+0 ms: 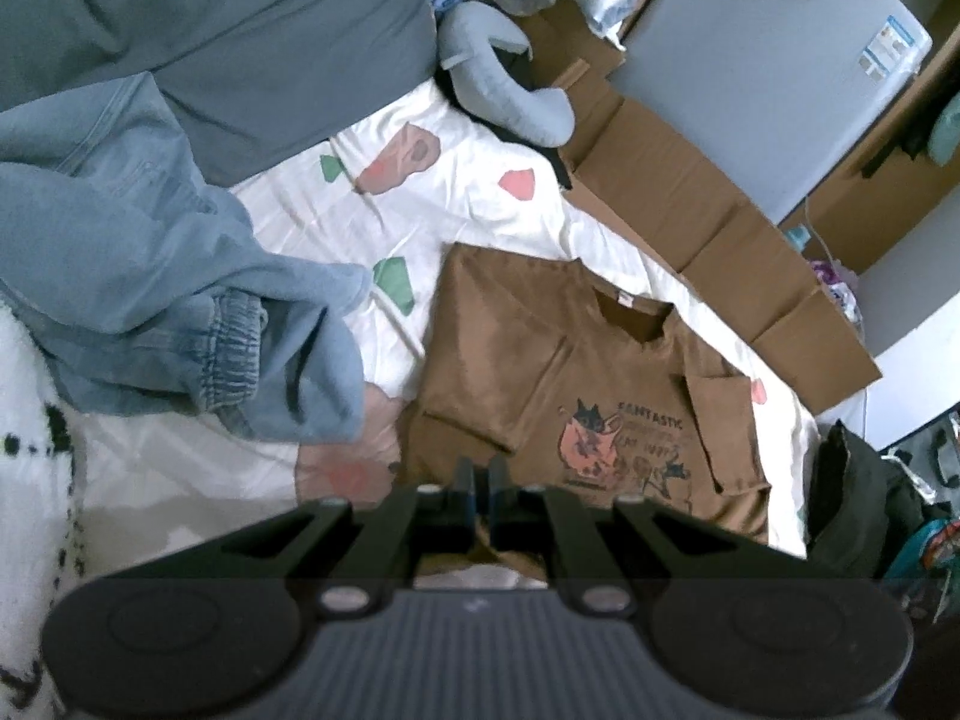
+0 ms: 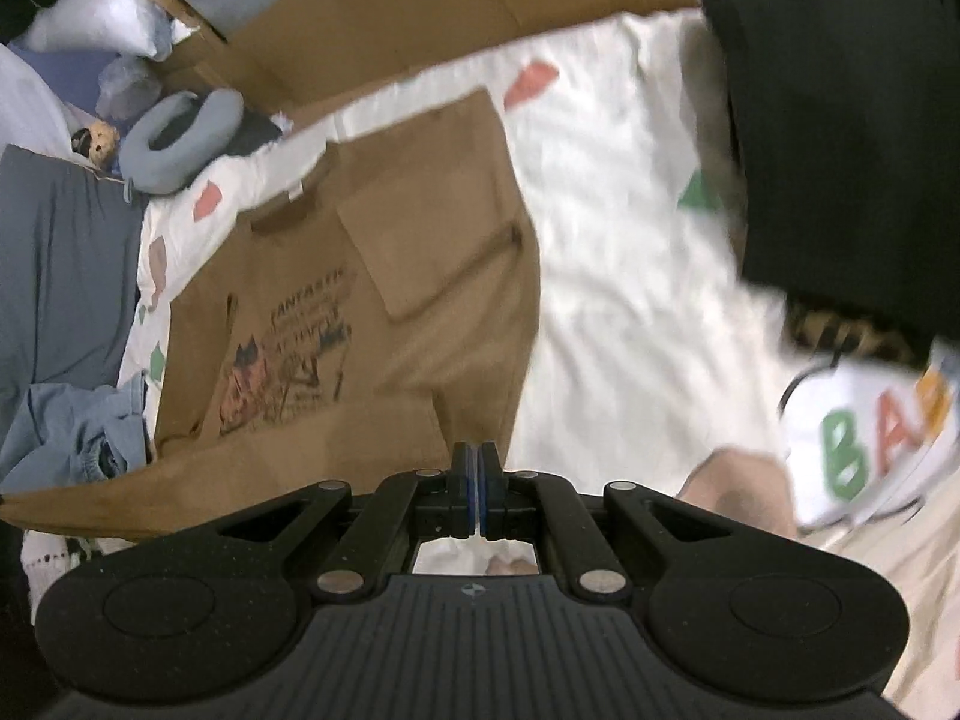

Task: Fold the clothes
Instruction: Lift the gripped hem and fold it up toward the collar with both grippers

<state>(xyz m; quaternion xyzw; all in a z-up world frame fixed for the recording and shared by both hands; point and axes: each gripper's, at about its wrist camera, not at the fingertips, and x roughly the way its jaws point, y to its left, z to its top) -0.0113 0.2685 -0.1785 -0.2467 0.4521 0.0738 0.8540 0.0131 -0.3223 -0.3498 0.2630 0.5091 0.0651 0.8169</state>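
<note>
The brown printed cotton T-shirt (image 1: 600, 372) lies sleeves-in on the white patterned bedsheet (image 1: 480, 204), its long axis running collar-to-hem away from both pinched-together grippers, left gripper (image 1: 480, 480) and right gripper (image 2: 474, 480), whose tips sit at its near hem edge, though whether they grip cloth I cannot tell.

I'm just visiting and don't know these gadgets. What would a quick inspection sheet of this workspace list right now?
Surface: bed with white patterned sheet, wrinkled.
Job's things: brown T-shirt, both sleeves folded in; bottom hem lifted.
Clutter: blue jeans, grey garment, grey neck pillow, black cloth.
Grippers: left hand-held gripper and right hand-held gripper, both shut on the shirt's hem.
Cables: thin white cord beside the cardboard.
Surroundings: flattened cardboard, grey appliance, bags at the bedside.
</note>
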